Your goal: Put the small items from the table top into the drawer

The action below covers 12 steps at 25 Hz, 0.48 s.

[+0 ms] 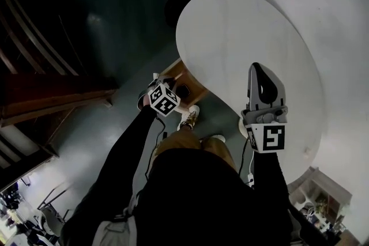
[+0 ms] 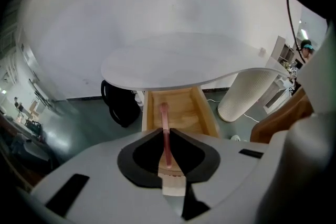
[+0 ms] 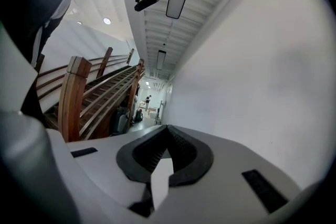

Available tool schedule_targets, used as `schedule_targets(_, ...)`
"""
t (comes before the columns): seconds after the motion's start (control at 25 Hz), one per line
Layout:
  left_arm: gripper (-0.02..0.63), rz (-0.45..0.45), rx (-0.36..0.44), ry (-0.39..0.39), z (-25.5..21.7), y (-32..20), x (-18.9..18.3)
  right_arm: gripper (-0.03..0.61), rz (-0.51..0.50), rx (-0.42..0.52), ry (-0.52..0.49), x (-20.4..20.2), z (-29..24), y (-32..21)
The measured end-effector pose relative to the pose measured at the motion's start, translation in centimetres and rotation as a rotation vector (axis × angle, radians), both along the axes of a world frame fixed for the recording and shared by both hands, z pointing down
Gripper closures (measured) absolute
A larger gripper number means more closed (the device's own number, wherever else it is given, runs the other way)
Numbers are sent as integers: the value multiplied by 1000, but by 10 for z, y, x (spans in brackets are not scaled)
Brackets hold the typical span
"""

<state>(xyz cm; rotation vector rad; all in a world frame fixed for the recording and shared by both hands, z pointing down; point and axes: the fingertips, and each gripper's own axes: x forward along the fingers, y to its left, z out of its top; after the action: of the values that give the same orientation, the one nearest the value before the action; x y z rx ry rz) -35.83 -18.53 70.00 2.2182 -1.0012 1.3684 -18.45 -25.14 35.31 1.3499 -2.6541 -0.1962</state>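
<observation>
Above the open wooden drawer [image 2: 185, 113], the left gripper [image 2: 166, 136] is clamped on a thin pink stick [image 2: 164, 114], while the right gripper [image 3: 167, 131], jaws together and empty, hangs over the white table [image 2: 173, 60].

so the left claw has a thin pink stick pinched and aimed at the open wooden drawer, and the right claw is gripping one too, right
Not quite. The right claw grips nothing: the right gripper view shows its jaws together with no stick between them. The rest holds: the left claw pinches the thin pink stick, aimed at the open wooden drawer.
</observation>
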Motion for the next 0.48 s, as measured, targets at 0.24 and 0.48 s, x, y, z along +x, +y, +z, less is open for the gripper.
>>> schedule_targets(0.24, 561, 25, -27, -36, 28, -22, 16, 552, 40, -15, 11, 22, 4, 1)
schedule_targets(0.48, 561, 27, -41, -61, 41, -27, 20, 552, 63, -31, 29, 39, 9, 10)
